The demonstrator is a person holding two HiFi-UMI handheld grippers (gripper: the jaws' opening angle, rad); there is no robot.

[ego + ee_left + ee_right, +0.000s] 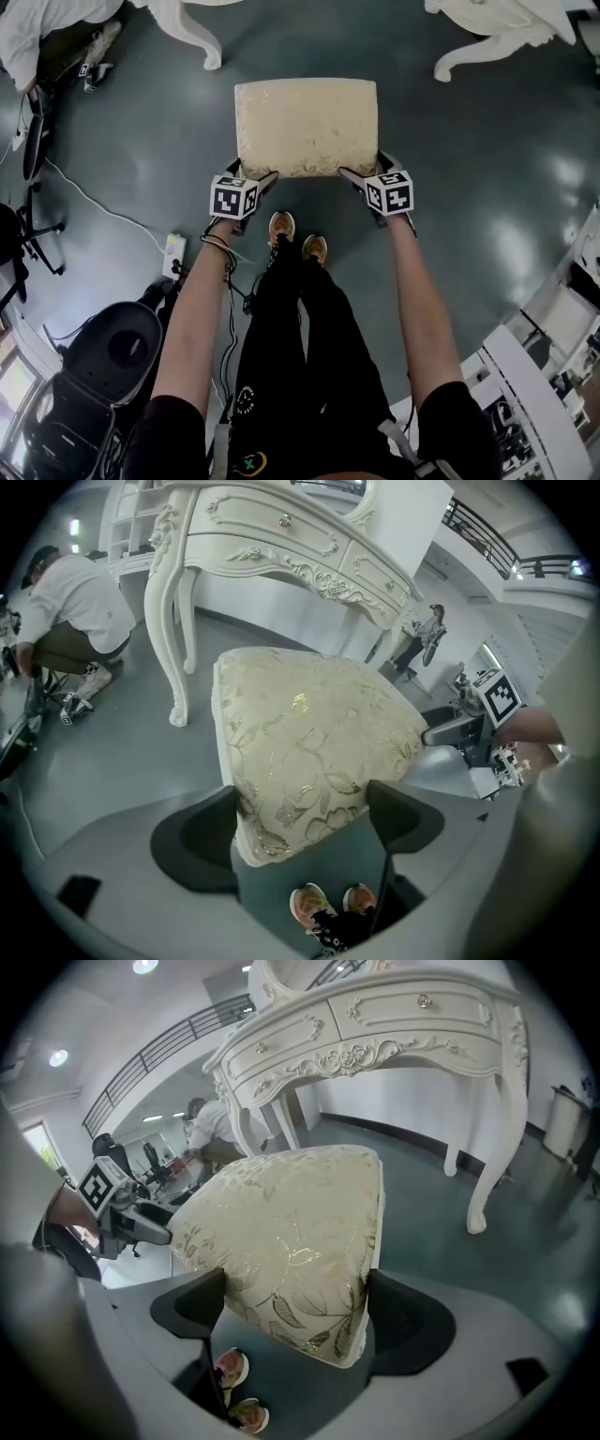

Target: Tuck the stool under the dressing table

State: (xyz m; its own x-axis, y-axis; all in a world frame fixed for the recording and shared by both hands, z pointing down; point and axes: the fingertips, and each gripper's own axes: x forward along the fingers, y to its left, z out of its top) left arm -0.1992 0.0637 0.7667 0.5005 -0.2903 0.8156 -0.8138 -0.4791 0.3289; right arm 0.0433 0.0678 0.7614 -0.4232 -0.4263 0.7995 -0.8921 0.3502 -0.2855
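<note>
The stool point(306, 127), with a cream gold-leaf cushion, stands on the dark floor just in front of my feet. The white carved dressing table shows only its legs point(200, 42) at the top of the head view. Its drawers point(281, 536) stand beyond the stool in the left gripper view, and the table point(375, 1030) fills the top of the right gripper view. My left gripper point(251, 184) clasps the cushion's near left corner point(309, 752). My right gripper point(364, 180) clasps the near right corner point(291, 1241). On both, the jaws stand wide with the pads against the cushion.
A person in a white shirt point(75, 602) crouches at the table's left side. A black office chair point(112, 356), a power strip point(173, 255) and cables lie at my left. White furniture point(534, 375) stands at the right, and a bin point(567, 1119) sits beyond the table leg.
</note>
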